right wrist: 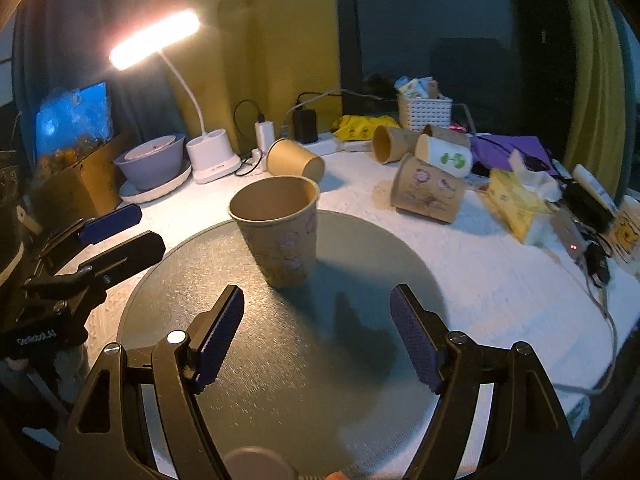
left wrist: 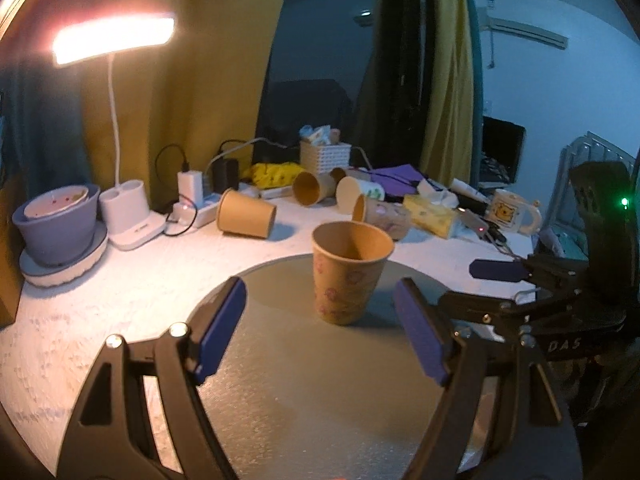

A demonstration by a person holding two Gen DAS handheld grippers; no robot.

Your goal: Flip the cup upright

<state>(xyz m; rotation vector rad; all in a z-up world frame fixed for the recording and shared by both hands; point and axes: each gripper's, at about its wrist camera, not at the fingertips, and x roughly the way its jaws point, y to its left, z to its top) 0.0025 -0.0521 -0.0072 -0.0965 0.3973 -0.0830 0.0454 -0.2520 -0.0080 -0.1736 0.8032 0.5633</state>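
A brown paper cup (left wrist: 347, 276) with pink flower prints stands upright, mouth up, on a round grey mat (left wrist: 304, 380). It also shows in the right wrist view (right wrist: 280, 232) on the same mat (right wrist: 280, 360). My left gripper (left wrist: 320, 312) is open and empty, just short of the cup, jaws wide to either side. My right gripper (right wrist: 318, 320) is open and empty, a little nearer than the cup. The right gripper also shows at the right of the left wrist view (left wrist: 496, 280), and the left gripper at the left of the right wrist view (right wrist: 116, 232).
Several paper cups lie on their sides behind the mat, among them a plain one (left wrist: 246, 214) and a flowered one (right wrist: 430, 192). A lit desk lamp (left wrist: 132, 216), a bowl on a plate (left wrist: 60, 232), chargers, a white basket (left wrist: 325, 158), a tissue pack (left wrist: 430, 216) and a mug (left wrist: 514, 212) crowd the back.
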